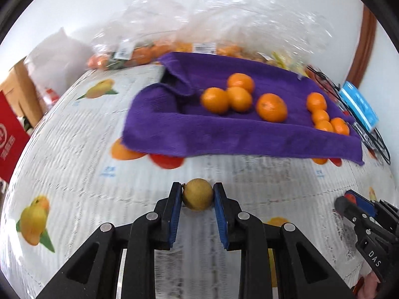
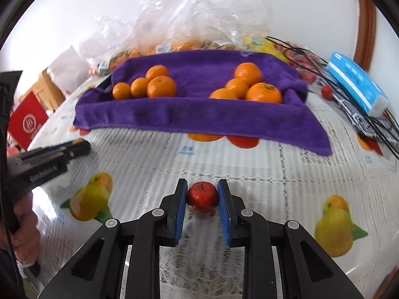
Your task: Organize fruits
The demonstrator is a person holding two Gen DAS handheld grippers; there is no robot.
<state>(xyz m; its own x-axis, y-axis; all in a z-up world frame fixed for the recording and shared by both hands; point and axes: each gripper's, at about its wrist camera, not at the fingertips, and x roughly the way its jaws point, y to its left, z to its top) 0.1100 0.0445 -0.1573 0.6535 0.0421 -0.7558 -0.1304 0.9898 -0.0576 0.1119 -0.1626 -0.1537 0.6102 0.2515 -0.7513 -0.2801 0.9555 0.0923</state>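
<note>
Left gripper [image 1: 198,194]: blue pads [image 1: 174,214] closed narrow on a small brownish-green round fruit [image 1: 198,197], both pads touching it, held just above the tablecloth [image 1: 87,179]. Right gripper [image 2: 202,194]: pads [image 2: 180,214] pinched on a small red apple-like fruit [image 2: 202,197], stem dimple up, faint reflection on the cloth just below it.

From the left wrist view, the right gripper sits at 4 o'clock near the frame edge, red fruit only partly visible there. From the right wrist view, the left gripper shows at 9 o'clock with the person's hand [image 2: 23,226] around its handle.

At 12 o'clock from both grippers, well apart: purple towel [image 2: 199,114] draped over a tray-like shape, front edge hanging onto the cloth. On it two clusters of oranges, left group [image 2: 147,84] and right group [image 2: 247,84], fruits within each cluster touching.

Behind the towel: clear plastic bags [image 2: 194,15] with more orange fruit, blurred. At 2 o'clock: blue tissue pack [image 2: 356,84] on a black wire rack [image 2: 369,124], small red fruit [image 2: 327,91] beside it. At 9–10 o'clock: red box [image 2: 27,122].
</note>
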